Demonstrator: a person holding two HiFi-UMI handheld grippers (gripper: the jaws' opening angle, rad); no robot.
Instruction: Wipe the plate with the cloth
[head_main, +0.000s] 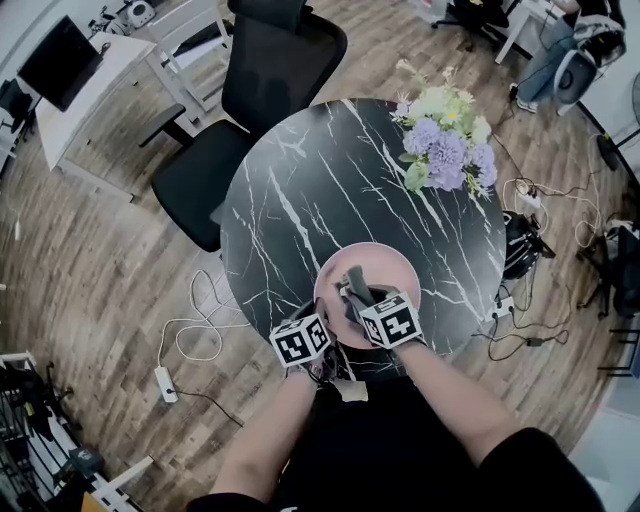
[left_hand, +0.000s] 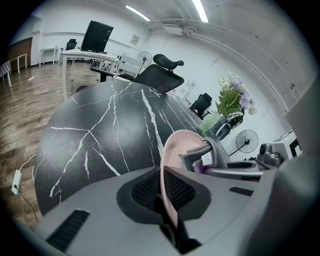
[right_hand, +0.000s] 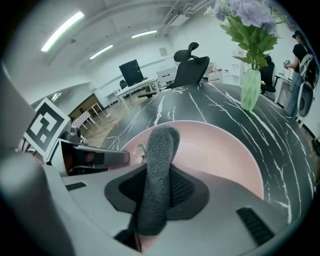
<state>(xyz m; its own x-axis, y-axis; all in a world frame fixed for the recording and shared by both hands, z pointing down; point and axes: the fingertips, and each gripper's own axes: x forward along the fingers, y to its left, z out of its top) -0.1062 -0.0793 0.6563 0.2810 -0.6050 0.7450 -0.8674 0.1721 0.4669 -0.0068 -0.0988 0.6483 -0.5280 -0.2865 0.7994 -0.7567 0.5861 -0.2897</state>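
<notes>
A pink plate (head_main: 390, 268) lies near the front edge of the round black marble table (head_main: 300, 180). My left gripper (left_hand: 167, 200) is shut on the plate's (left_hand: 175, 150) near rim, which runs edge-on between its pads. My right gripper (right_hand: 152, 200) is shut on a folded grey cloth (right_hand: 157, 170) that stands up between its jaws over the plate's (right_hand: 225, 155) inner face. In the head view the cloth (head_main: 352, 292) rests on the plate's left part, with the right gripper's marker cube (head_main: 391, 321) just behind it and the left gripper's cube (head_main: 300, 341) to its left.
A vase of purple and white flowers (head_main: 445, 140) stands at the table's far right. A black office chair (head_main: 255, 95) is pushed against the far side. Cables and a power strip (head_main: 165, 383) lie on the wooden floor at the left.
</notes>
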